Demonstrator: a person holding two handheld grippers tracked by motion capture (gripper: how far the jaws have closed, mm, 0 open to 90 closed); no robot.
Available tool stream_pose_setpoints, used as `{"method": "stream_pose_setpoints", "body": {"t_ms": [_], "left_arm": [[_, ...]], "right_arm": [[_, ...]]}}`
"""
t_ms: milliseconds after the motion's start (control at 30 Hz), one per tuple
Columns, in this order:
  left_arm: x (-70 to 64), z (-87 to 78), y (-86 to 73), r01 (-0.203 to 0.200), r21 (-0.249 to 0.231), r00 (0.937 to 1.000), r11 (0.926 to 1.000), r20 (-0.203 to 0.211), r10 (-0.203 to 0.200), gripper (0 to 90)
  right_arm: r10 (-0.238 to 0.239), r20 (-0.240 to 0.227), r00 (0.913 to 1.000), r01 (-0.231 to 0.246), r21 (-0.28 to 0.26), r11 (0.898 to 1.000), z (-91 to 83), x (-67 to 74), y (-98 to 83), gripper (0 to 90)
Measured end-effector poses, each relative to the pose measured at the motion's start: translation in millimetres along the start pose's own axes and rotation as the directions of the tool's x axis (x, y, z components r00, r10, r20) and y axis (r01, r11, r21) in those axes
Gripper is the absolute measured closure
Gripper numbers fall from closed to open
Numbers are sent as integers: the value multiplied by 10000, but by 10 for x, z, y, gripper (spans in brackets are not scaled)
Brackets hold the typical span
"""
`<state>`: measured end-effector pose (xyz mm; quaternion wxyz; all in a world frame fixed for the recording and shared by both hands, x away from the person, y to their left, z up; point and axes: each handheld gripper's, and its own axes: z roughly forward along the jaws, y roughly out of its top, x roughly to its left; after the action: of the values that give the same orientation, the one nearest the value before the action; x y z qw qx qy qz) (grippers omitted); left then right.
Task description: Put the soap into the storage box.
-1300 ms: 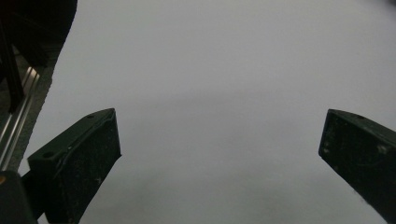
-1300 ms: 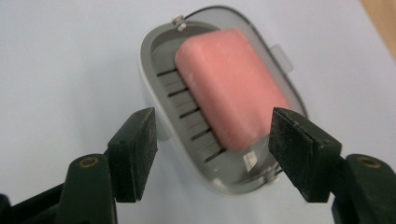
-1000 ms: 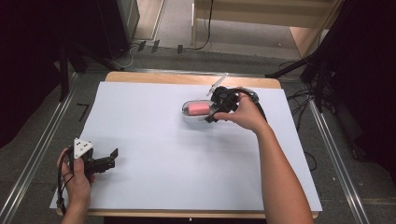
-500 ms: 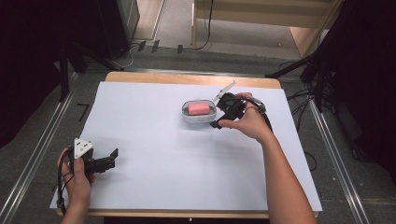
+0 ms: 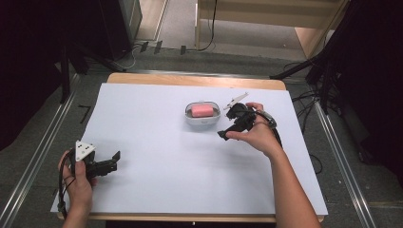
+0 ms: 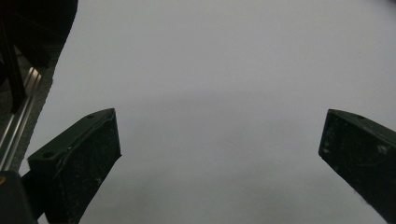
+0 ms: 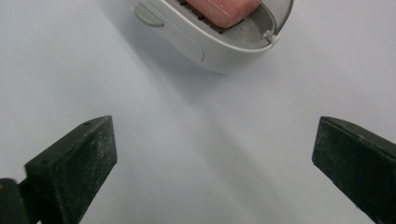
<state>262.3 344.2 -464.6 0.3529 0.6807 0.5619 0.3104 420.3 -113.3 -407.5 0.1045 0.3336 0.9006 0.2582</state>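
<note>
A white soap dish [image 5: 203,114] with a pink bar of soap [image 5: 202,110] in it rests on the white sheet, right of the middle. My right gripper [image 5: 228,126] sits just right of the dish and nearer the person, apart from it. Its jaws are opening, and between them there is only bare sheet. In the right gripper view the dish [image 7: 210,44] and the soap [image 7: 231,9] lie ahead of the right gripper [image 7: 215,163]. My left gripper [image 5: 115,161] is open at the near left, with its jaws [image 6: 219,158] wide over bare sheet.
The white sheet [image 5: 157,156] covers most of a wooden table [image 5: 190,80]. Metal rails [image 5: 38,152] run along the floor on both sides, and cables [image 5: 304,99] lie beyond the right edge. Dark equipment stands at the far left and far right.
My right gripper has let go of the soap dish, spread its jaws and drawn back toward the person. The dish now rests flat on the sheet. The left hand has kept still.
</note>
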Motion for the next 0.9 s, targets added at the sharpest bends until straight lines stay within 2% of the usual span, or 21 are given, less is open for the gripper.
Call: {"method": "stream_pose_setpoints", "body": {"t_ms": [233, 533, 900], "left_arm": [[-1, 0, 0, -15, 3, 10000, 10000, -12, 15, 0], [-3, -1, 0, -19, 10, 10000, 10000, -33, 19, 0], [-3, -1, -1, -28, -1, 10000, 10000, -39, 28, 0]], "right_arm": [[287, -11, 9996, -288, -308, 9991, -64, 20, -157, 0], [560, 81, 9984, -556, -417, 9976, -102, 33, -350, 0], [1027, 256, 9944, -1004, -772, 9919, -174, 29, -597, 0]]}}
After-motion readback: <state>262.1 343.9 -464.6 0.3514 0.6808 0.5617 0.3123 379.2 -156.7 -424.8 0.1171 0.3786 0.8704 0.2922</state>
